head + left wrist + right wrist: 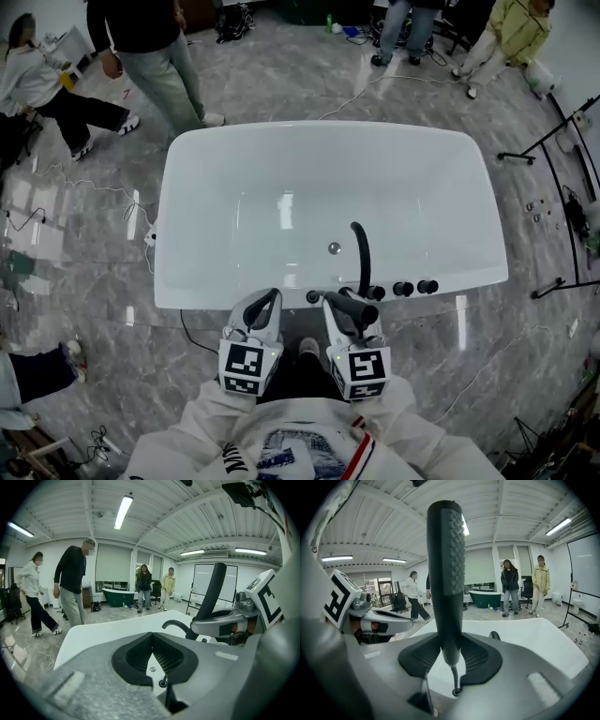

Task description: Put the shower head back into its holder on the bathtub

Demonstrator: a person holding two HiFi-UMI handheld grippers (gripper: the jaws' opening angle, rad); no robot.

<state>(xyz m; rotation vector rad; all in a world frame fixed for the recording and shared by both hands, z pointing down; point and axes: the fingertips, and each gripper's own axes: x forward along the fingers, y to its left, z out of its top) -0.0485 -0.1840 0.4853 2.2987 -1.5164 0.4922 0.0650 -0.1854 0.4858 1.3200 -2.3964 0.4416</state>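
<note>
Head view, 6 o'clock: the person's white sleeves (202, 412) bring both grippers side by side to the near rim of the white tub (319, 131).

Left gripper (151, 641): jaws closed pad to pad, nothing between them. It sits at 9 o'clock of the right gripper, apart from it.

Right gripper (449, 644): jaws clamped on the shower head (446, 550). The black ribbed handle stands upright between the pads and rises well above the jaw tips. The shower head is held over the near rim, at 6 o'clock of the basin, beside the faucet base. Whether it touches the rim cannot be told, nor which fitting is the holder.

Rim fittings: the black faucet (360, 251) curves up over the basin. Black knobs (403, 289) stand in a row at its 3 o'clock.

Drain (334, 247): on the basin floor, near the faucet, at its 9 o'clock.

Floor (94, 281): grey marble around the tub, with cables.

Beyond the tub:
- 11 o'clock, a person in a dark top (150, 47), standing
- 10 o'clock, a person in white (37, 89)
- 1 o'clock, two more people (408, 28)
- 3 o'clock, a black stand (553, 141)
</note>
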